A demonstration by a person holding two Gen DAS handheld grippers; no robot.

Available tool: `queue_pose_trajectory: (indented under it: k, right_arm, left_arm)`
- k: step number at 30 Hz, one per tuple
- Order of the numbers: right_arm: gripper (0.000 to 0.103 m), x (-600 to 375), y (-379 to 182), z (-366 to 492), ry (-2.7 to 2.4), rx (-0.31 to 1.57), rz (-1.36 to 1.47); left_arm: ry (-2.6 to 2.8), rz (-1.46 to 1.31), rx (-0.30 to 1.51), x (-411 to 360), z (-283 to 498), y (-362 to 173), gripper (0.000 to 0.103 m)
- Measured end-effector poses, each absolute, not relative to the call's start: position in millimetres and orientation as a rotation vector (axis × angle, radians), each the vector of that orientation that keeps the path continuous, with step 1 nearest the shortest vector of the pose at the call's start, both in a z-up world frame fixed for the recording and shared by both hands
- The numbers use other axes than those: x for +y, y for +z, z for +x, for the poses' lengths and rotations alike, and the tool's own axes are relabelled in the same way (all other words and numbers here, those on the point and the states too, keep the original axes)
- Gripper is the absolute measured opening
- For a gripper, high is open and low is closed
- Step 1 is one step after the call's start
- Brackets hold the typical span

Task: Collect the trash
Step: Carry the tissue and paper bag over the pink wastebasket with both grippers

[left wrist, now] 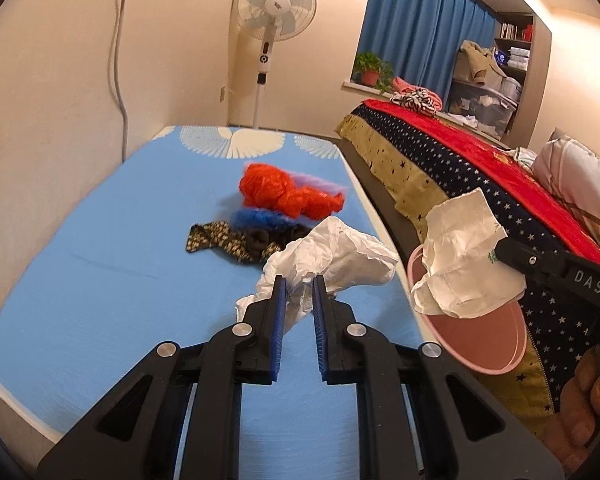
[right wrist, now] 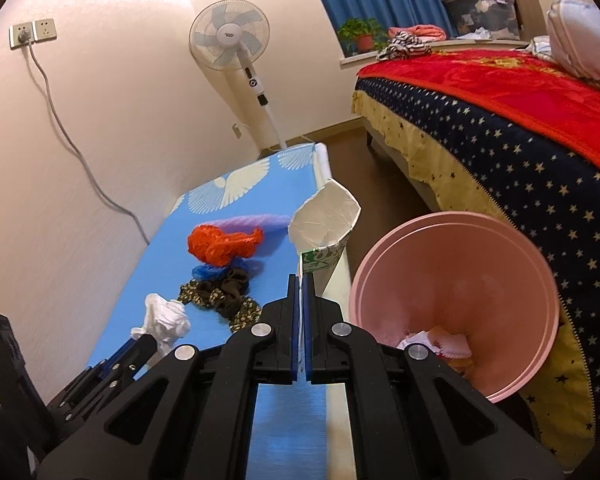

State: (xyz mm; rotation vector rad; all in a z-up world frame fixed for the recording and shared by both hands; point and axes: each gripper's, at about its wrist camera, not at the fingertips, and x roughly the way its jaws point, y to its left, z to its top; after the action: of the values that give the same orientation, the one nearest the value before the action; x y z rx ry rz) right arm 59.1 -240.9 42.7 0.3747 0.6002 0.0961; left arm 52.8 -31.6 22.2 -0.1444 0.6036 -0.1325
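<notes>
Blue mat point(left wrist: 100, 280): left tool point(left wrist: 299, 284) clamping white paper wad point(left wrist: 332, 256), right tool point(right wrist: 300, 280) pinching torn wrapper point(right wrist: 324, 220) (by pink bin point(right wrist: 540, 280)).

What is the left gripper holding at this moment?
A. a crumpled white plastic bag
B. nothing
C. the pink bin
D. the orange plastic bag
A: the left gripper has its blue pads pressed on a crumpled white plastic bag, raised off the blue mat, while the orange plastic bag lies untouched farther back.
</notes>
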Motion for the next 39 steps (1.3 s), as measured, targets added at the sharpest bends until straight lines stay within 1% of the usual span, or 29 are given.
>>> queue_pose_trajectory:
  k: [12, 39]
  right_arm:
    - [0.002, -262.0, 53.8, 53.5, -0.028, 0.54, 0.367]
    - [0.002, -297.0, 47.5, 50.1, -0.194, 0.542, 0.351]
  left_arm:
    - [-0.153, -0.141, 0.58, -50.2, 55.7, 21.9, 0.014]
    - [-0.251, -0.156, 0.582, -94.9, 77.0, 19.5, 0.014]
